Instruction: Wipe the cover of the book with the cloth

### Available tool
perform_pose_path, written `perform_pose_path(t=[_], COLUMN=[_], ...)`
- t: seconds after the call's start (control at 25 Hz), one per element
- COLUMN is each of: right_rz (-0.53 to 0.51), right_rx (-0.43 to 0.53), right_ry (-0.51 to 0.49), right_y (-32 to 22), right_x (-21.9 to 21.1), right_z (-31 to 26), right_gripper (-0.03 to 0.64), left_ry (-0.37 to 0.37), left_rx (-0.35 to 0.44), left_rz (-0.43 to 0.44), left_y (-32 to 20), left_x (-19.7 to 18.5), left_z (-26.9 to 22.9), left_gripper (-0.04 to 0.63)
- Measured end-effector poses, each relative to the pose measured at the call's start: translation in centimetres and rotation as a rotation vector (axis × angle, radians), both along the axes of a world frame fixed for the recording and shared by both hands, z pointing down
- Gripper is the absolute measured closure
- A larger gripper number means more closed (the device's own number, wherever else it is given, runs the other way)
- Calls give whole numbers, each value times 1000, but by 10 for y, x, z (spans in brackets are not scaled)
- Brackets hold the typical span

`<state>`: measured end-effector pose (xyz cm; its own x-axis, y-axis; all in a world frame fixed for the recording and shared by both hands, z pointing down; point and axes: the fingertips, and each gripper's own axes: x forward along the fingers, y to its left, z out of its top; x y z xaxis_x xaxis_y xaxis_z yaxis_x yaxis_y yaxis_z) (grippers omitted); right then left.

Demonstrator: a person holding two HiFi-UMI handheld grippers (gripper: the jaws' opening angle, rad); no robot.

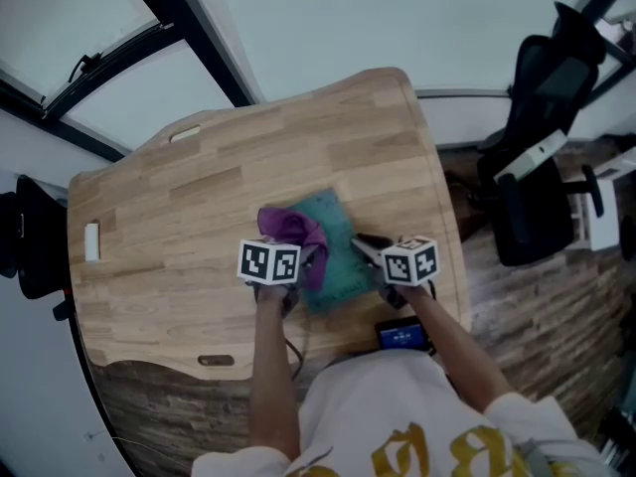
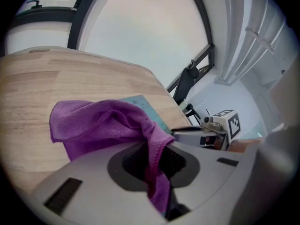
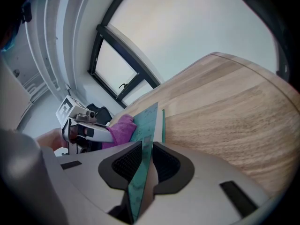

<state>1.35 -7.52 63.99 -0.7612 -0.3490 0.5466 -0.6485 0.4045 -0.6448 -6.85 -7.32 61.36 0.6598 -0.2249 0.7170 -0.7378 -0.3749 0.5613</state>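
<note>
Only my gripper views show the grips: left gripper (image 2: pixel 157 172) clamped on the cloth (image 2: pixel 103 123), right gripper (image 3: pixel 140 172) clamped on the book's (image 3: pixel 149 121) edge. Head view places the book mid-table (image 1: pixel 179 207), cloth at its 10 o'clock corner.

Book (image 1: pixel 343 256) on table (image 1: pixel 189 197); cloth (image 1: pixel 293 229) on book's left half; left claw (image 2: pixel 154 165) on cloth, right claw (image 3: pixel 142 165) on book's right edge.

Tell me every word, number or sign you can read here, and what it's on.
No text can be read in any view.
Left cube: black-and-white square code, no letters.
Right cube: the same kind of code.
Shirt: yellow print, cut off by the picture's edge, unreadable.
Book: cover marks too small to read.
Blue screen: too small to read.
</note>
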Motion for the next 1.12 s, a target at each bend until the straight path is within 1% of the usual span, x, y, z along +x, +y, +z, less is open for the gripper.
perform_pose_path(t=[0.4, 0.52, 0.68, 0.8, 0.96, 1.12], right_rz=[2, 1, 6, 9, 6, 6], right_rx=[-3, -1, 2, 6, 4, 7], right_ry=[1, 5, 12, 16, 10, 14], right_y=[0, 1, 1, 0, 0, 0], right_x=[-1, 0, 1, 1, 0, 0], right_z=[-2, -3, -3, -2, 0, -1], right_gripper=[548, 548, 548, 548, 548, 548], left_ry=[-26, 0, 40, 46, 57, 91], left_rx=[74, 75, 48, 43, 36, -2], left_rz=[-54, -67, -73, -54, -5, 48], left_y=[-31, -36, -38, -34, -20, 2], left_x=[1, 5, 12, 21, 39, 55], left_z=[0, -2, -2, -1, -1, -2], left_gripper=[546, 546, 546, 546, 546, 546])
